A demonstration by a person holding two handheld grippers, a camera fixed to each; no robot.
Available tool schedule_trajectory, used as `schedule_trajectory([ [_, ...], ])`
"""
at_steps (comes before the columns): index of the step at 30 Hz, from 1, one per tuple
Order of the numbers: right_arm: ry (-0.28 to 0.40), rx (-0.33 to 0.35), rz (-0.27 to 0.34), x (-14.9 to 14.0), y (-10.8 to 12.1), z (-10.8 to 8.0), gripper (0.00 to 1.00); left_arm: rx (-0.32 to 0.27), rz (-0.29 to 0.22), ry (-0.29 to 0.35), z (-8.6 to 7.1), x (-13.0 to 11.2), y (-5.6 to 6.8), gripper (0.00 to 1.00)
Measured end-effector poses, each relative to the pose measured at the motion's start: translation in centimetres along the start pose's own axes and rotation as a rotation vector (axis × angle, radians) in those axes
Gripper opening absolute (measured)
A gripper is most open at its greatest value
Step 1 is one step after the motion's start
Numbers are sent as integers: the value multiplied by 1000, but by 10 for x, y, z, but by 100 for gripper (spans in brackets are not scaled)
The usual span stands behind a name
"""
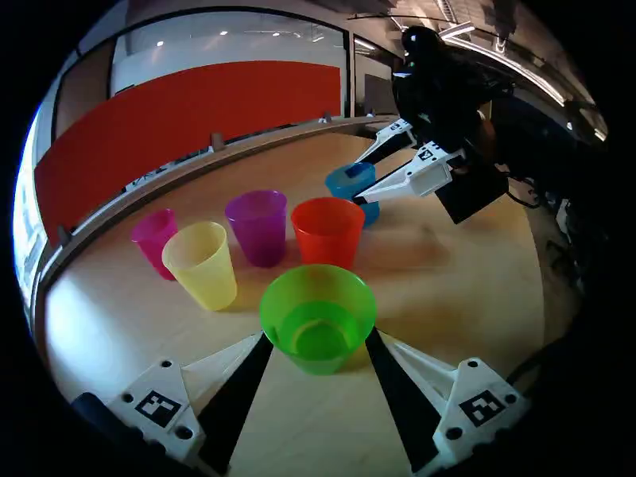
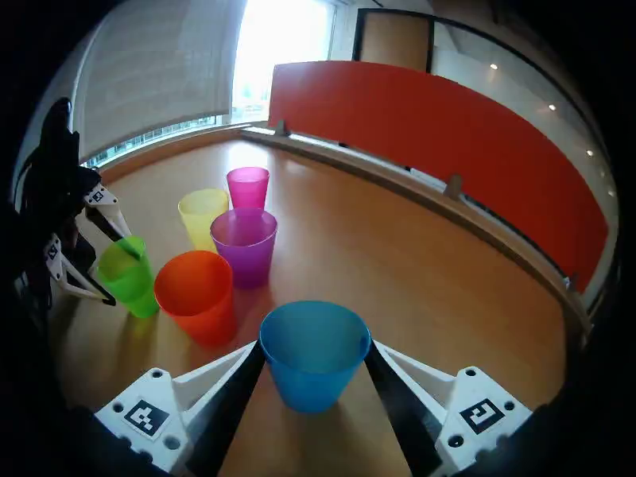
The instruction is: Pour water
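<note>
Tongs status: left tongs closed on the green cup, one finger pressing each side, lower centre of the left gripper view. Right tongs grip the blue cup the same way, lower centre of the right gripper view.

Both cups sit mouth up, long axis roughly vertical, mouths facing their cameras. Base contact with the worktop: cannot tell for either.

Loose cups stand upright mid-frame in the left gripper view: pink leftmost, then yellow, purple, orange. Orange is just behind green; blue is beyond orange at upper right.

View differences:
- Left gripper view looks down into green: pale ring at the bottom, water or not I cannot tell. It catches the right tongs side-on at upper right, with a dark-clad arm behind them.
- Right gripper view looks into blue: plain blue inside, no visible fill line. Green is at left edge, between the left tongs' fingers. Bright window at top centre, red panel at right.
</note>
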State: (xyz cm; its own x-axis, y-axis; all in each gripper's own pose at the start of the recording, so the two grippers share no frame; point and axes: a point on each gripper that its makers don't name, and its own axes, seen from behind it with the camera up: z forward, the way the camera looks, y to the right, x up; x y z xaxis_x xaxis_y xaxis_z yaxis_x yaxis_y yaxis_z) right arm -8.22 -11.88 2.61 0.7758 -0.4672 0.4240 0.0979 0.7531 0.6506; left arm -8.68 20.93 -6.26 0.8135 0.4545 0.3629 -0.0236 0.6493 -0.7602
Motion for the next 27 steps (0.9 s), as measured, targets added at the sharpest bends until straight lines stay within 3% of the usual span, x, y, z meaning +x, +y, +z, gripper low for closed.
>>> schedule_trajectory([
  [16,-29,2,-11,-18,-2,-7,93,2,19,-18,-5,-2,0,85],
  [27,-39,-5,-4,-27,-4,-13,99,4,29,-23,-9,-3,2,85],
])
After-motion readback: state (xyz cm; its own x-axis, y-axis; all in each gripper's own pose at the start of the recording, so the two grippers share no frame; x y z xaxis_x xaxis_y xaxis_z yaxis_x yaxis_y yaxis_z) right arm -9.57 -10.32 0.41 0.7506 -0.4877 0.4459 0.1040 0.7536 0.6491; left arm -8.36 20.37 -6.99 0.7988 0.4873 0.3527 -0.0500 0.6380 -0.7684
